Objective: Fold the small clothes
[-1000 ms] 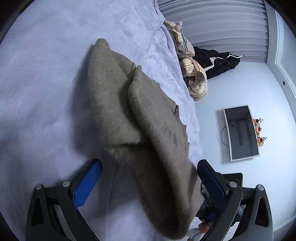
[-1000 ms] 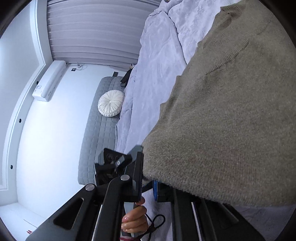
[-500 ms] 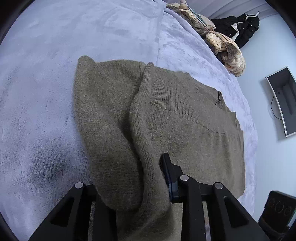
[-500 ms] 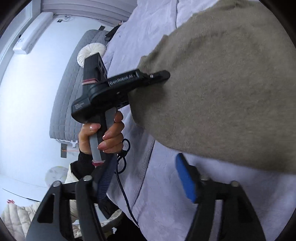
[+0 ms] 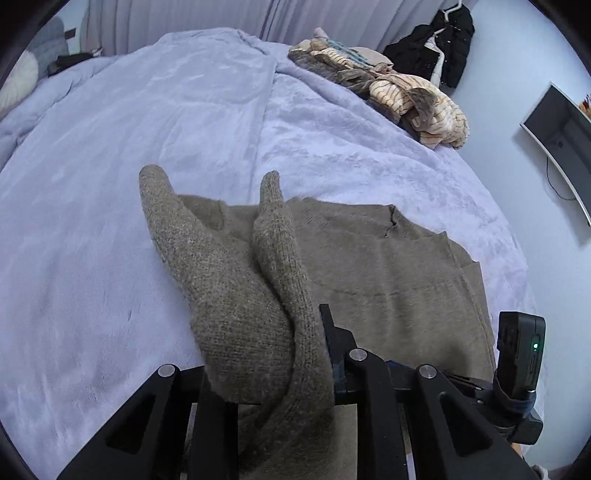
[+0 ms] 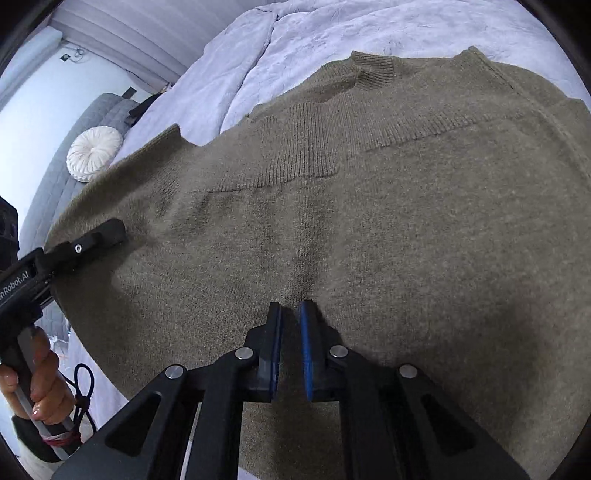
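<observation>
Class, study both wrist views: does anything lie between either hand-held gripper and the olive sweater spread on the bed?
Nothing visible does. The left hand-held gripper is closing on a bunched fold of the olive sweater; the right hand-held gripper sits shut directly against its knit.

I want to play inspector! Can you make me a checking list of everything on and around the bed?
Surface: lilac fuzzy blanket covering the bed.
Job's things: olive knit sweater spread flat, one edge lifted.
Clutter: pile of clothes at the far edge of the bed.
Grippers: left claw closing on a bunched sweater fold; right claw shut, tips on the sweater.
Cables: black cord below the hand.
Surroundings: curtains, black jacket, white round cushion.
</observation>
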`<state>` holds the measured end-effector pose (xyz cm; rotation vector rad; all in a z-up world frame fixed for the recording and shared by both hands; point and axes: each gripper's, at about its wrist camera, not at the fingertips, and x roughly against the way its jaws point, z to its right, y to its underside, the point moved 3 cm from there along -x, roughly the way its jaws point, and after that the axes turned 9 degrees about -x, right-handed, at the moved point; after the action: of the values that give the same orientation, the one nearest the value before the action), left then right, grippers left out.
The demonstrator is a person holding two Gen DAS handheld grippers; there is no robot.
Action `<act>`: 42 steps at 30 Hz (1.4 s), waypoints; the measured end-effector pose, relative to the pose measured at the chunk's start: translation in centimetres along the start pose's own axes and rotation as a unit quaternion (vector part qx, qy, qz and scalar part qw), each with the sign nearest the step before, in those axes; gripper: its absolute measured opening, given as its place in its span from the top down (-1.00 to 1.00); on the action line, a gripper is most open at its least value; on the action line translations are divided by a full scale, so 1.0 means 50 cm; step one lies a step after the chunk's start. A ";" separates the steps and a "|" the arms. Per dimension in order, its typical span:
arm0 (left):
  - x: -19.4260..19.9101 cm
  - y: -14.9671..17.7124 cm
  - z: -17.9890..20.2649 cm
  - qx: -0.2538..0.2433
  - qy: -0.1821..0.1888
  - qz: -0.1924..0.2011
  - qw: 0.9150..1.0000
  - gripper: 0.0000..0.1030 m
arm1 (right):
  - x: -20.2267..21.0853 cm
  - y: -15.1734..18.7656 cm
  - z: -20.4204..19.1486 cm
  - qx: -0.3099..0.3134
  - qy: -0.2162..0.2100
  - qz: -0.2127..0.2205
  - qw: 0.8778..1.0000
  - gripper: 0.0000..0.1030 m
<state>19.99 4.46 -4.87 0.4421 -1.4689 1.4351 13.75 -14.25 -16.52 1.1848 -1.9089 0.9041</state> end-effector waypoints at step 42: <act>-0.128 0.043 0.131 -0.018 -0.116 -0.020 0.993 -0.74 | 0.198 -0.086 0.285 -0.136 -0.175 0.049 0.974 0.54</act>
<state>18.53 -3.31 -9.99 0.6301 -1.6586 1.3589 11.58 -31.88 -14.62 1.1455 -2.3028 0.4793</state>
